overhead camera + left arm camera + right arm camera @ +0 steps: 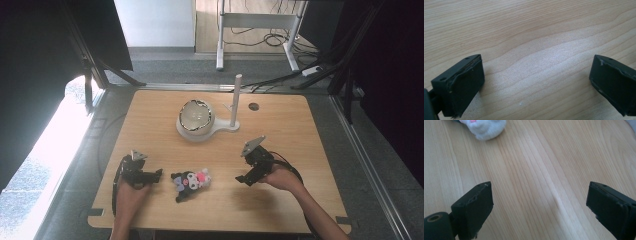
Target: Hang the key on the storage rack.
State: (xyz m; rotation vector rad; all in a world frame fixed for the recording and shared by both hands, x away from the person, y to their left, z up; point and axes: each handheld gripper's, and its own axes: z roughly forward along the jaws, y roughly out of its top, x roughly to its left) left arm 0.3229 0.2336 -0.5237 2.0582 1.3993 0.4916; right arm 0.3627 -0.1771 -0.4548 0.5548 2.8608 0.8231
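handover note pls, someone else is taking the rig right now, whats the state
Left gripper: open, nothing between its fingers, low over the table, just left of the plush.
Right gripper: open, nothing held, right of the plush with a gap.
Plush toy: lies on the table between the two grippers, untouched.
Dome on its white base with the post: farther back, mid table.
Done: no grasp yet.
Left: probably pick up the plush.

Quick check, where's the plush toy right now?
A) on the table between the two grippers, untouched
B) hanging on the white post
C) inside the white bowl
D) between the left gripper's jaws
A: in the high view the plush toy lies on the table between the left gripper and the right gripper, and both gripper views show open jaws with bare wood between them.
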